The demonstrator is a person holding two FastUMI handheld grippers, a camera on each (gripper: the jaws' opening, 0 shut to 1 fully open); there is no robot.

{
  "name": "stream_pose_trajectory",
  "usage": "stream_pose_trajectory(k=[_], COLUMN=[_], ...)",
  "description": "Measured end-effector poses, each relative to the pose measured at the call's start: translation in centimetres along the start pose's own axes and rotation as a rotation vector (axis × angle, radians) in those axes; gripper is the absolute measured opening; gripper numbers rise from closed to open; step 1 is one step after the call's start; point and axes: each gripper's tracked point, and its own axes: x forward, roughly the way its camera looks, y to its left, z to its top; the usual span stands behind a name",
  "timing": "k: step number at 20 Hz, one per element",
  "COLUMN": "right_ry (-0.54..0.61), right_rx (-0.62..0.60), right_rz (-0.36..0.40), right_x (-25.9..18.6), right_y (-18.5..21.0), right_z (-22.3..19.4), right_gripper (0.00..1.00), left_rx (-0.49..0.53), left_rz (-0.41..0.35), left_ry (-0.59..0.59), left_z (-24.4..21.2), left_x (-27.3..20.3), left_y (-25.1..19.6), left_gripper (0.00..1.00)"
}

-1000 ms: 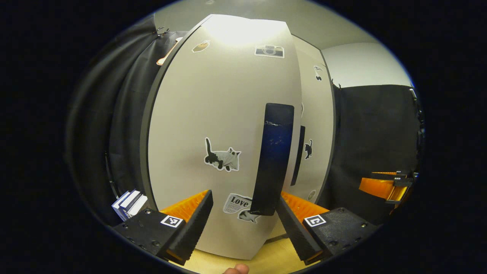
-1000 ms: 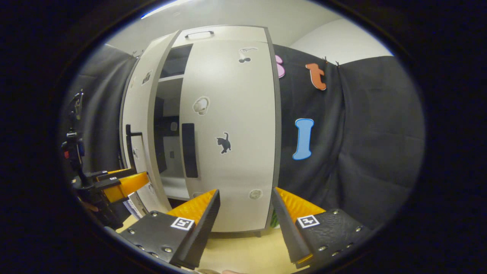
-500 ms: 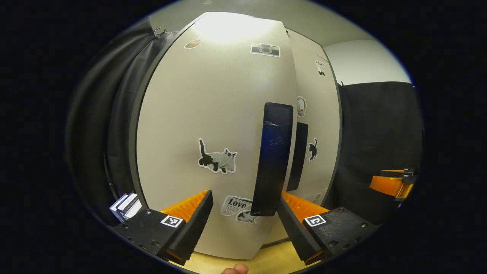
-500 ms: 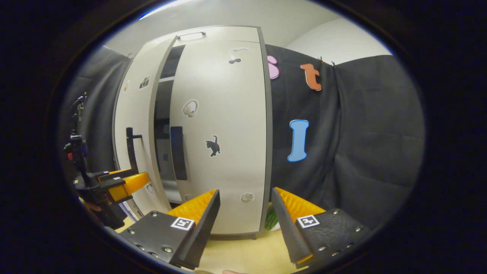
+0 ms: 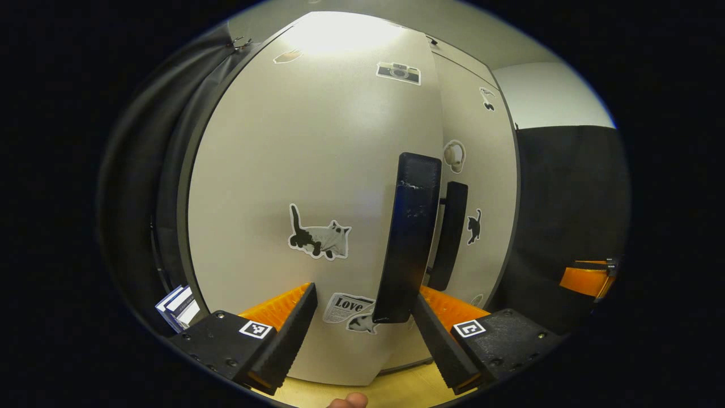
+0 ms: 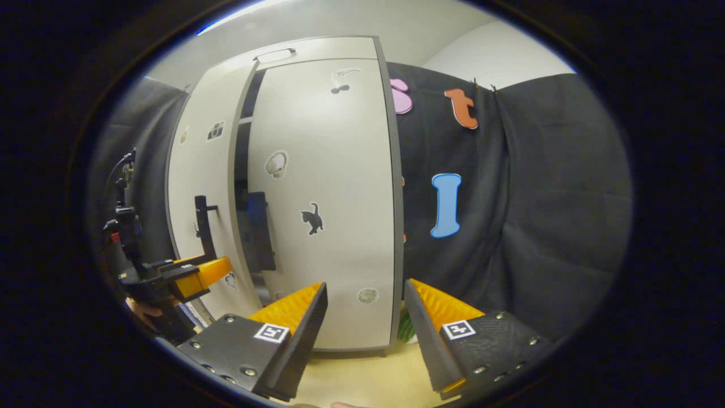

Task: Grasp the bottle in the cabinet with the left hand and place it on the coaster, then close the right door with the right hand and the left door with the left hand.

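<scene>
- Left gripper [image 5: 362, 323]: jaws wide apart, holding nothing.
- Left door [image 5: 294, 170] fills the gap; its handle [image 5: 410, 238] maybe touches the right-hand finger.
- Right gripper [image 6: 362, 317]: jaws wide apart, empty, before the right door [image 6: 328, 187].

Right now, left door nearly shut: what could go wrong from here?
1. The left gripper is open, and the left door's handle stands just by its right finger; it could snag as the door swings.
2. A dark gap remains between the left door and the right door; stopping the push early may leave the cabinet ajar.
</scene>
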Motion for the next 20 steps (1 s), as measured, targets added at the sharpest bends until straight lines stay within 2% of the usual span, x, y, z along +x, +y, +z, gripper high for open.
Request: stream_pose_trajectory(k=[1, 4, 10, 11, 12, 20], right_ry=[-0.001, -0.013, -0.011, -0.014, -0.016, -0.016], right_rx=[0.008, 0.023, 0.026, 0.028, 0.030, 0.014], right_rz=[0.002, -0.004, -0.013, -0.014, -0.015, 0.000], right_x=[0.0, -0.3, -0.7, -0.7, -0.7, -1.6], right_y=[-0.1, -0.4, -1.4, -1.5, -1.6, -1.9], right_z=[0.1, 0.5, 0.5, 0.6, 0.7, 1.0], right_gripper=[0.80, 0.80, 0.80, 0.83, 0.80, 0.80], left_rx=[0.003, 0.014, 0.026, 0.028, 0.031, 0.045], left_rz=[0.004, 0.013, 0.023, 0.024, 0.024, 0.037], left_ry=[0.000, 0.004, 0.010, 0.010, 0.009, 0.007], left_z=[0.0, -0.1, -0.1, -0.1, -0.1, 0.0], left_x=[0.0, 0.1, 0.4, 0.4, 0.4, 0.6], left_y=[0.0, 0.1, 0.1, 0.1, 0.1, 0.1], left_gripper=[1.00, 1.00, 1.00, 1.00, 1.00, 1.00])
